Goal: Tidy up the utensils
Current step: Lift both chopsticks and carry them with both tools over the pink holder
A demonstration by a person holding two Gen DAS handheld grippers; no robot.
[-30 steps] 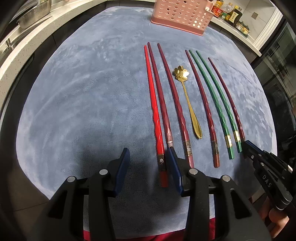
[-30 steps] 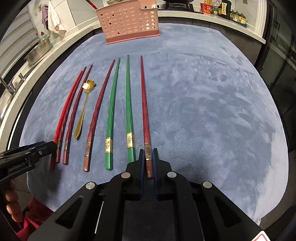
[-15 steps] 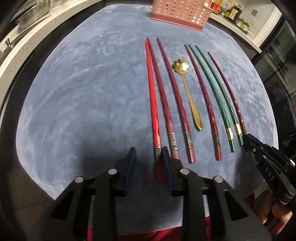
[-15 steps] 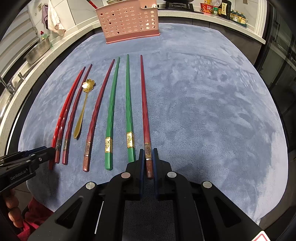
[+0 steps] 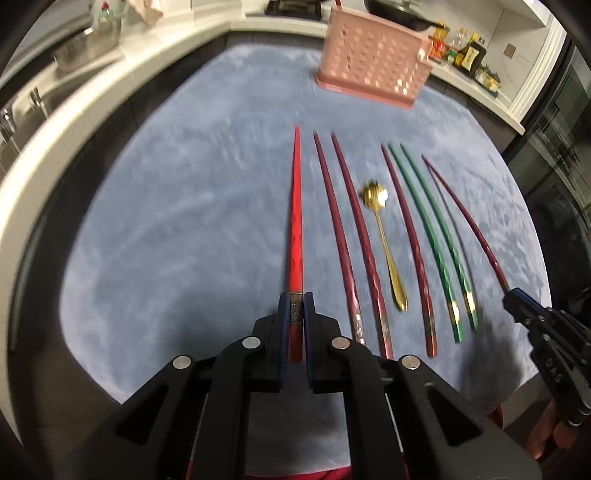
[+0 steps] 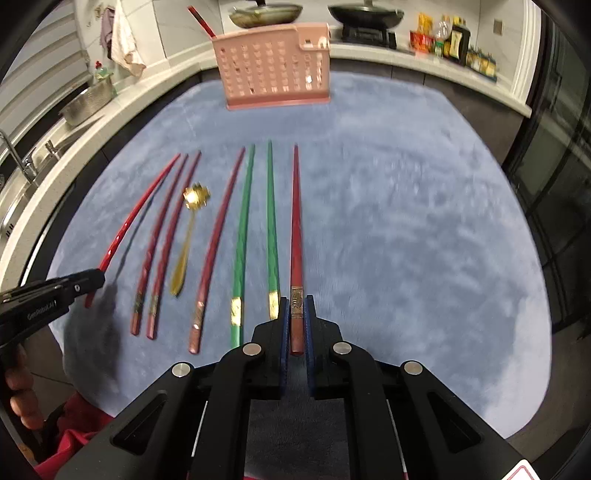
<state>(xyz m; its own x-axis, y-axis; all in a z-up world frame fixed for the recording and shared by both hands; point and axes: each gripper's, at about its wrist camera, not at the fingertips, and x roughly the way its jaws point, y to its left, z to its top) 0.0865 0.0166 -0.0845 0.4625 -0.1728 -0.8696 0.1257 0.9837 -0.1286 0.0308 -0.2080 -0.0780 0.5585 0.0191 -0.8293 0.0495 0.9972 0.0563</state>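
Note:
My left gripper (image 5: 294,301) is shut on the handle end of a bright red chopstick (image 5: 296,221) and holds it lifted, tip pointing away. My right gripper (image 6: 296,304) is shut on a dark red chopstick (image 6: 296,221), also lifted. On the blue mat lie several dark red chopsticks (image 5: 338,229), two green chopsticks (image 6: 242,236) and a gold flower-bowl spoon (image 5: 384,240), side by side. The pink perforated utensil basket (image 6: 273,70) stands at the mat's far edge. The left gripper shows in the right wrist view (image 6: 98,277), and the right one in the left wrist view (image 5: 511,297).
A white counter curves round the mat, with a metal bowl (image 6: 86,101) and sink tap (image 6: 14,155) at left. Pans (image 6: 364,14) and bottles (image 6: 454,40) stand on the back counter. A dark glass door (image 6: 554,147) is at right.
My left gripper closed on the bright red chopstick and lifted it. My right gripper, shut throughout, lifted its dark red chopstick. Both views rose, showing the basket more fully.

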